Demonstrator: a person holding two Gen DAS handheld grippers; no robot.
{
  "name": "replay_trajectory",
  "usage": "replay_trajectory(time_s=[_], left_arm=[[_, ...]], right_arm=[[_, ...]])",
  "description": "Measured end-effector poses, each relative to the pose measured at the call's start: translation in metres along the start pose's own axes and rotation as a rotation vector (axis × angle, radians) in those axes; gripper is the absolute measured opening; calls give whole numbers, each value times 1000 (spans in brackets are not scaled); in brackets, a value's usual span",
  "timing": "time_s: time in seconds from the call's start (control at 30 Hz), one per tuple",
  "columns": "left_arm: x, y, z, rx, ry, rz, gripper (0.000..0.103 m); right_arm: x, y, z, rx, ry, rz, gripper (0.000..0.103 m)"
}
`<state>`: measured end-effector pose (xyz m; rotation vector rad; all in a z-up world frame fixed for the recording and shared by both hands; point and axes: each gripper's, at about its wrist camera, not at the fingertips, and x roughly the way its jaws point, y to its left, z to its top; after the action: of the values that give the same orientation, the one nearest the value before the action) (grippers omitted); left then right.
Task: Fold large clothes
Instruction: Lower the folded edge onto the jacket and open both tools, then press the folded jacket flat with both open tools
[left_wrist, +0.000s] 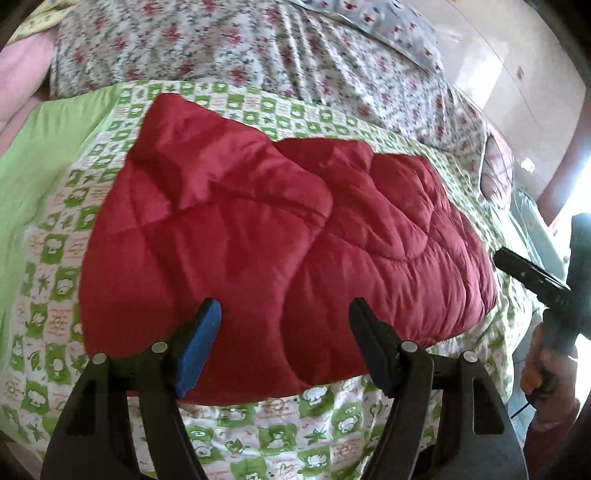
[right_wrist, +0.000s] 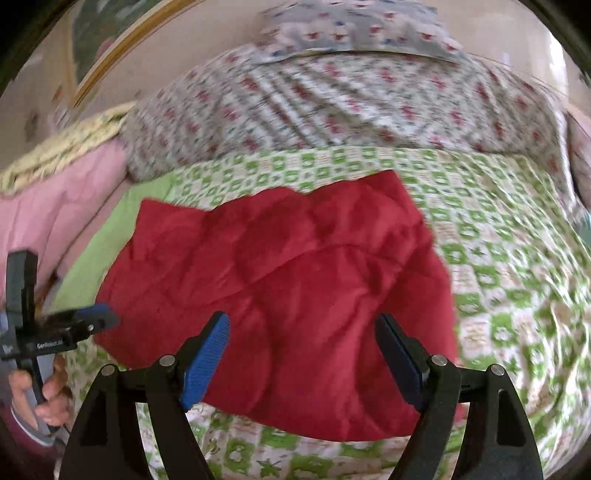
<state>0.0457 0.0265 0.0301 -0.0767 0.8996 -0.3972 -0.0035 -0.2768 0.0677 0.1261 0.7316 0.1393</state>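
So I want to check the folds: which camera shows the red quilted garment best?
The left wrist view: the red quilted garment is sharp there, with stitching and the overlapping folded layer clear. The right wrist view shows the whole garment too, but motion-blurred, so seams and edges are soft.

A bed (right_wrist: 517, 258) under a green-and-white checked sheet fills the room; floral bedding (left_wrist: 221, 48) is heaped behind it, a pink quilt (right_wrist: 48, 206) at one side. Pale wall (left_wrist: 517, 74), bright glare, possibly a window (left_wrist: 580, 206).
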Motion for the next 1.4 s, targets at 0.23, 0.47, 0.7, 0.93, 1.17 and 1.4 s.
replay_trajectory(time_s=[0.23,0.47,0.7,0.93,1.17,1.4], left_arm=[[19,-4,2,41,14,39,72],[41,8,13,-3,4,27,75],[61,15,34,-26,14,50,75],[81,23,54,-54,42,68,75],[91,27,62,-73,53,76,75],[97,27,62,-48,47,89,75]], right_arm=[[41,21,0,-82,86,-5,82],[82,-1,11,-20,131,-53,87],[103,-23,30,53,150,-100,87],[123,-39,40,113,162,-114,89],[123,-41,37,117,156,-98,90],[125,-42,37,121,153,-92,90]])
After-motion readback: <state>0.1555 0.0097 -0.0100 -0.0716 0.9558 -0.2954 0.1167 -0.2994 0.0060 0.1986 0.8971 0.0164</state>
